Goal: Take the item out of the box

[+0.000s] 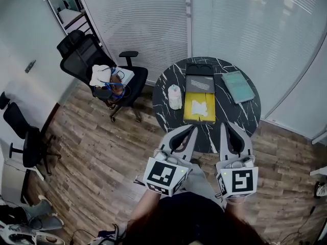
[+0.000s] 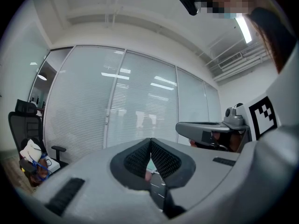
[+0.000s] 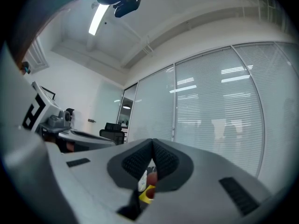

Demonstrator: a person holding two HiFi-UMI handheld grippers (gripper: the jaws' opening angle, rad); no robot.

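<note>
We judge nothing done yet: white item [image 1: 200, 107] sits in yellow box [image 1: 189, 118] on desk [image 1: 167, 78]; left gripper [image 1: 192, 128] and right gripper [image 1: 224, 124] closed, empty.

Bright, even light comes from ceiling strips [image 3: 98, 18] above the right gripper [image 3: 152, 148] and the left gripper [image 2: 150, 146], and the tubes glare white. Both gripper views bow heavily and go black at the corners, and the near jaws look soft. The head view is sharp, with faint shadows and pale reflections on the glass wall [image 1: 153, 24] ahead.
</note>
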